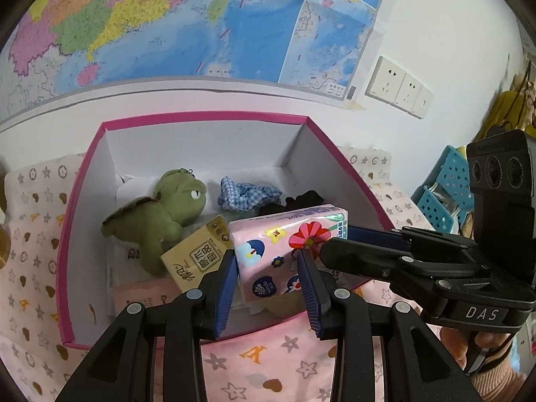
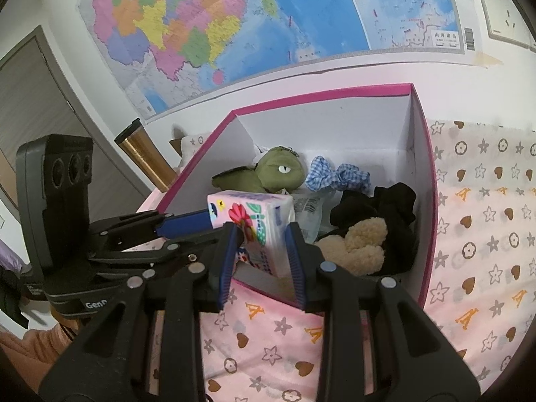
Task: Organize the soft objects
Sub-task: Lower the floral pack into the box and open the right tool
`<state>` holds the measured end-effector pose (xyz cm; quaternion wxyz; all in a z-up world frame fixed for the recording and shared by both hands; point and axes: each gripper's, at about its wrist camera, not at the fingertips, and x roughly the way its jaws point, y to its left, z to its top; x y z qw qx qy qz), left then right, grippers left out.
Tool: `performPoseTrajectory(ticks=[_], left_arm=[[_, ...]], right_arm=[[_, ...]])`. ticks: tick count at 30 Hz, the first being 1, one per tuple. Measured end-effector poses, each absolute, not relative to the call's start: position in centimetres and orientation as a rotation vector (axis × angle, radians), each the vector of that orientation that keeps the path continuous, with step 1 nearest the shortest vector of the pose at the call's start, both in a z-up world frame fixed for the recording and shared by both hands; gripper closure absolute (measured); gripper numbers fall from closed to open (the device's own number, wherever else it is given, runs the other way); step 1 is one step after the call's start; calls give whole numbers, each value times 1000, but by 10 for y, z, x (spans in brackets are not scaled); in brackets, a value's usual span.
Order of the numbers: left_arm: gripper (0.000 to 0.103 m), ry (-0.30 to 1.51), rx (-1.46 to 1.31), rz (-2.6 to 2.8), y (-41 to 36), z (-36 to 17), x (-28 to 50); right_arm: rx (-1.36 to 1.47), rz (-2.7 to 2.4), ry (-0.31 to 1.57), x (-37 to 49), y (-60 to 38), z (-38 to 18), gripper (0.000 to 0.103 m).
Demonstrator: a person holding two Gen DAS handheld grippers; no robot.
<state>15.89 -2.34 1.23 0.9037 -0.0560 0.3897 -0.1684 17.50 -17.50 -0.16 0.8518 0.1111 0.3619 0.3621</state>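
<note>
Pink-wrapped, the one tissue pack (image 1: pixel 288 244) hung over the near rim of the pink box (image 1: pixel 201 117), and we gripped it from two sides: our left tongs (image 1: pixel 268 281) squeezed its lower end, our right tongs (image 2: pixel 261 251) its side. Its bottom corner was hidden behind the blue pads. Inside we counted one green plush (image 1: pixel 160 217), one checked scrunchie (image 1: pixel 244 194), one beige plush (image 2: pixel 361 244), and a black cloth (image 2: pixel 378 207), partly covered. Little bare floor remained in the box; the star-patterned surface (image 2: pixel 485 234) lay open to the right.
</note>
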Motion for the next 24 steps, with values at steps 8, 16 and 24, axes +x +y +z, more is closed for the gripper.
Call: performPoseTrajectory(ticks=[8, 16, 24], left_arm=[[67, 825, -115, -336, -24, 6, 163], [67, 855, -123, -319, -21, -3, 171], [37, 828, -117, -254, -12, -4, 161]], right_arm=[[241, 752, 787, 180, -174, -8, 70], [244, 743, 809, 184, -170, -12, 70], [209, 687, 753, 169, -171, -8, 60]])
